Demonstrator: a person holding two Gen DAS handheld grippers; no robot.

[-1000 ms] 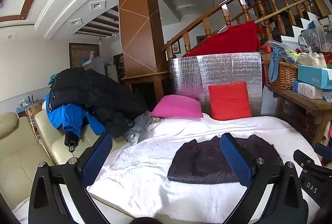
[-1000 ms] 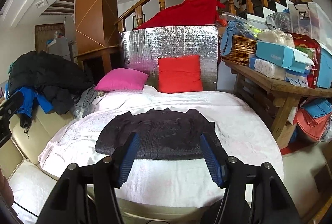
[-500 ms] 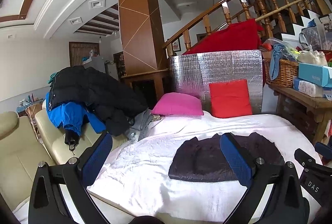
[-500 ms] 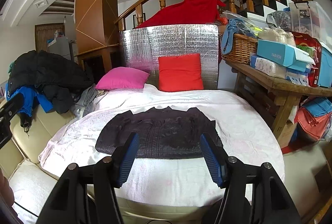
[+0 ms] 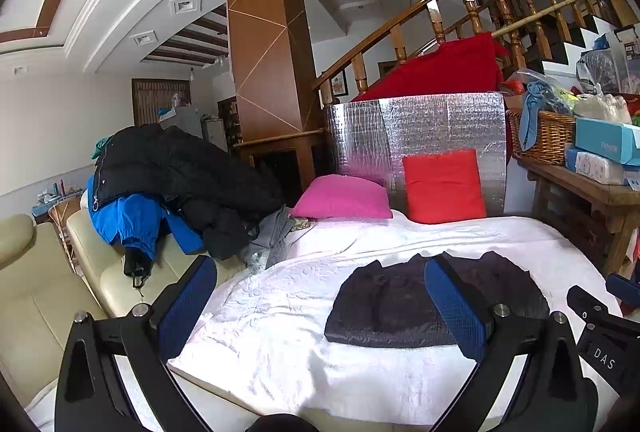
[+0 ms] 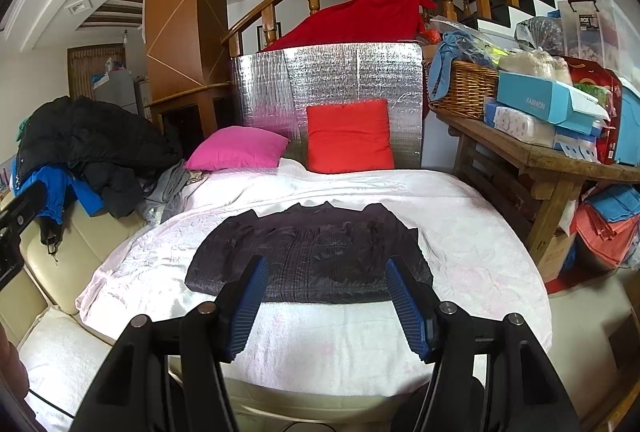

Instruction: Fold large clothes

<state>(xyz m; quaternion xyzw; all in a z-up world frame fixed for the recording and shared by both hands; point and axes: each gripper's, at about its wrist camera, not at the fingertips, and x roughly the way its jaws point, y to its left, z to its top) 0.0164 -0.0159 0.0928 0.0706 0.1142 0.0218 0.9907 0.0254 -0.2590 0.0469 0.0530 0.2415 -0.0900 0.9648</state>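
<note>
Garment folding looks between steps: the dark quilted jacket lies flat on the white bedspread, just ahead of the right gripper and ahead and to the right of the left gripper. Both grippers hang wide with nothing between the pads, clear of the cloth. The jacket seems already folded into a compact rectangle, so I judge 1 piece near done. Next move likely calls for either a last fold from the near edge, or reaching left to the pile of coats on the sofa.
</note>
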